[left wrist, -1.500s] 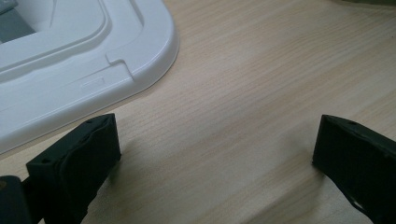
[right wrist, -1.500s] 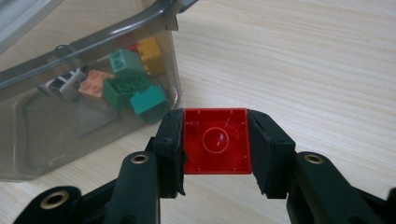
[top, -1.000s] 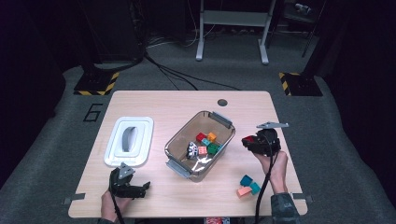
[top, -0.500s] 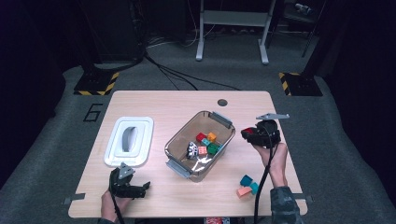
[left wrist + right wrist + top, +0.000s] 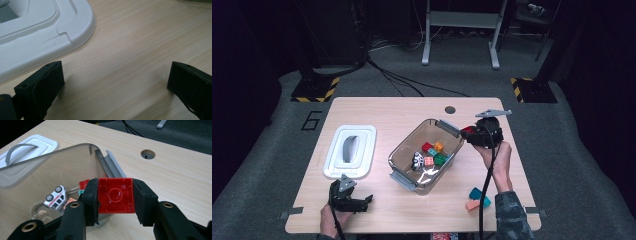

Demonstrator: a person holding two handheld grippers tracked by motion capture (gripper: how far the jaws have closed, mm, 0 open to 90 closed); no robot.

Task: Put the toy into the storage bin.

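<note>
Right tongs [image 5: 115, 200] clamp a red hollow plastic building brick [image 5: 115, 195] between both pads, its open underside facing the camera — held above the near rim of the clear rectangular plastic bin [image 5: 404, 150]. Inside that bin lie a small white toy car [image 5: 55, 197] and several coloured blocks [image 5: 434, 152]. Left tongs [image 5: 115, 82] stand wide apart with nothing between them, low over the light wooden desk [image 5: 130, 45], just beside the white plastic lid [image 5: 37, 37]. Teal and salmon blocks [image 5: 476, 199] sit on the desk near the right forearm.

Right tool [image 5: 468, 134] carried red brick [image 5: 115, 195] to clear bin [image 5: 404, 150].
</note>
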